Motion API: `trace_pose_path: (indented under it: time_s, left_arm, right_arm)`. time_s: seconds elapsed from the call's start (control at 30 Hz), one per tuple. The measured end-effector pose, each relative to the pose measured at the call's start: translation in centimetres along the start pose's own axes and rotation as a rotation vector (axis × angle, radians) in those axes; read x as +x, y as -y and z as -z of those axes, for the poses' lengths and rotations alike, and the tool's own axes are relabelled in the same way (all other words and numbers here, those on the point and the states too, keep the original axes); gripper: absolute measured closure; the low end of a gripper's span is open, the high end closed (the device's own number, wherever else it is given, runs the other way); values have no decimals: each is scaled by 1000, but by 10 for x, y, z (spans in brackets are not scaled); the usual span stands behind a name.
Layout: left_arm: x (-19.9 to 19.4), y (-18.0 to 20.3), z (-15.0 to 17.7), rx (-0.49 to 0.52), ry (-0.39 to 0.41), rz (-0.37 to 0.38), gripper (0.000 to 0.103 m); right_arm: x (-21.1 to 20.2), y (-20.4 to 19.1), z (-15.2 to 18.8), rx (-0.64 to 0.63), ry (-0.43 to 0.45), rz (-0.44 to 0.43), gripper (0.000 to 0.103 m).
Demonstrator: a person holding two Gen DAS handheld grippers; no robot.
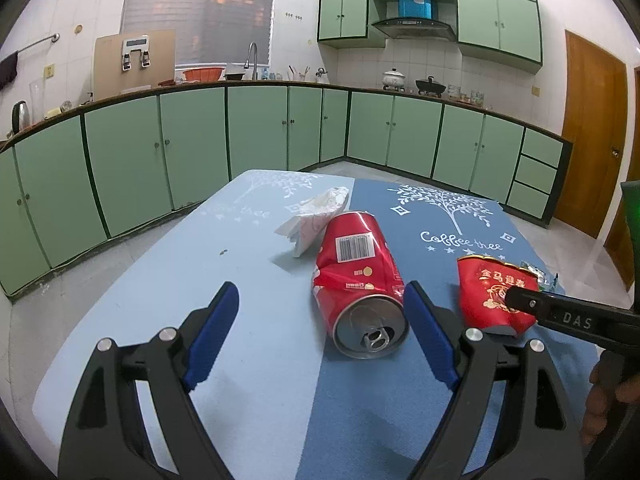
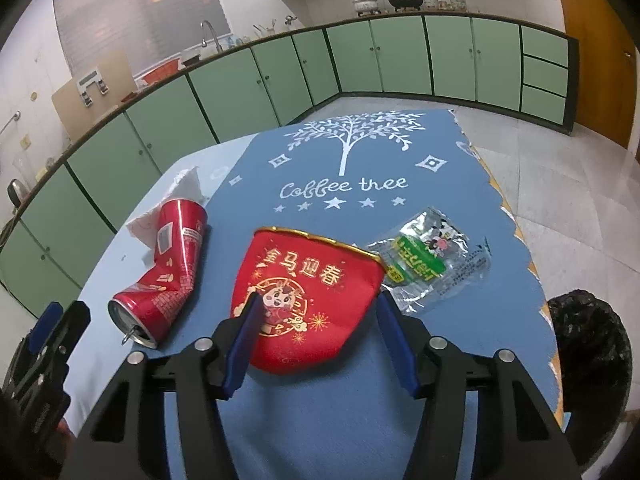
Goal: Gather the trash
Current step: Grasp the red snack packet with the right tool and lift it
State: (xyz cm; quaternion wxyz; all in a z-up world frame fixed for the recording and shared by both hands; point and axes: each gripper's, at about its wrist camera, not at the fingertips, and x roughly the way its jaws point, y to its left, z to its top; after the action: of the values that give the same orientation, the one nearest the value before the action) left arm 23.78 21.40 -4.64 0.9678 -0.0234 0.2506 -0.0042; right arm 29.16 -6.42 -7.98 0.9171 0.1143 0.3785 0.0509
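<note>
A dented red can (image 1: 362,280) lies on the blue table, also in the right wrist view (image 2: 166,270). A crumpled white tissue (image 1: 316,220) lies behind it (image 2: 180,196). A flattened red paper cup (image 2: 304,296) lies in the middle (image 1: 490,296). A clear plastic wrapper (image 2: 432,258) with a green label lies to its right. My left gripper (image 1: 320,316) is open; the can's top lies just left of its right finger. My right gripper (image 2: 320,328) is open with its jaws on either side of the red cup's lower part.
The blue tablecloth (image 2: 348,172) has a torn right edge. A bin lined with a black bag (image 2: 592,364) stands at the table's right side. Green kitchen cabinets (image 1: 256,136) run along the walls beyond the table. A wooden door (image 1: 592,132) is at the right.
</note>
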Motion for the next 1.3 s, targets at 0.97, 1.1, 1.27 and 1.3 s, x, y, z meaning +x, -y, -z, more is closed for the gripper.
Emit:
trace_pose_path:
  time_s: [0.97,1.1,1.27,1.3]
  left_arm:
    - [3,4,1,19,-8,0,20]
    - [4,5,1,22,-16,0,20]
    - [6,5,1,23,-25,0,20]
    - [6,5,1,25,-26,0,20]
  right_arm:
    - [2,0,7,18,-31,-135,62]
    - [3,-1,5,12,-24,-157,78]
    - [-12,-4,1,-13,15,-226,95]
    - [-16,-7,0,-25,19,-238,96]
